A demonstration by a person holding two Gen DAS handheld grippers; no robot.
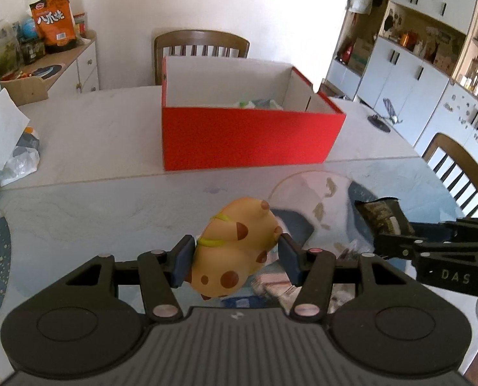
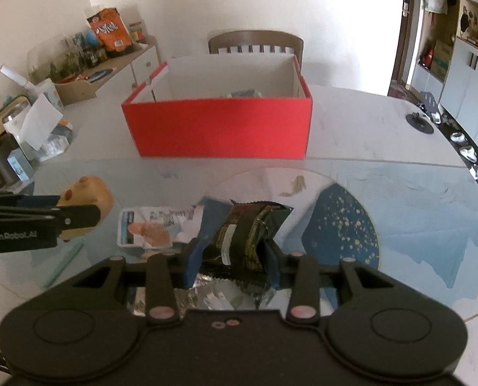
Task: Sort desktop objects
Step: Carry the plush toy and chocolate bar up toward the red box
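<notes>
My left gripper (image 1: 234, 257) is shut on a yellow toy with brown spots (image 1: 239, 244), held above the glass tabletop. The same toy (image 2: 87, 199) shows at the left of the right wrist view, behind the left gripper's arm. My right gripper (image 2: 232, 259) is shut on a dark crumpled snack packet (image 2: 245, 236), which also appears at the right of the left wrist view (image 1: 380, 217). An open red box (image 1: 251, 138) with white inner walls stands ahead on the table (image 2: 219, 128), with a few items inside, mostly hidden.
A white printed packet (image 2: 155, 225) lies on the glass below the grippers. Blue round placemats (image 2: 345, 225) sit under the glass. Paper and bags (image 1: 10, 148) crowd the table's left side. Wooden chairs (image 1: 201, 45) stand behind the box and at the right. A small black stand (image 2: 420, 122) is far right.
</notes>
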